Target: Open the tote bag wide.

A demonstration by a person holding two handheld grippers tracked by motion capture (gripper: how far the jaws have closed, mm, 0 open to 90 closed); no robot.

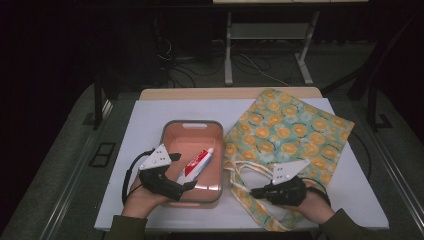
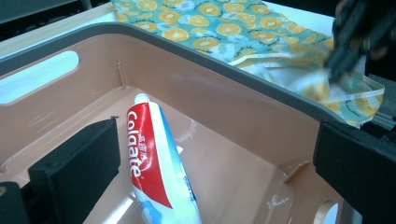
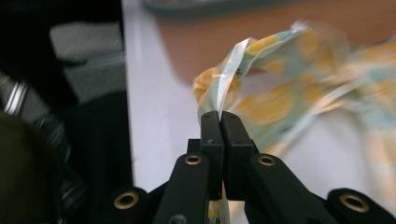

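A: From the high view, we have the right hand-held gripper at the near edge of the orange-print tote bag, which lies flat on the white desk. The left hand-held gripper hangs over the pink basin, where the toothpaste tube lies.

B: Along the left gripper view, we see its jaws spread wide either side of the tube, pads clear of it. We judge the tube is not yet grasped.

A: Along the right gripper view, we see the jaws clamped on a fold of bag fabric.

B: We judge the step is opening the bag. Next, lift that edge to form a mouth, then grasp the tube.

A: Beyond the desk, the room is dark, with cables on the floor.
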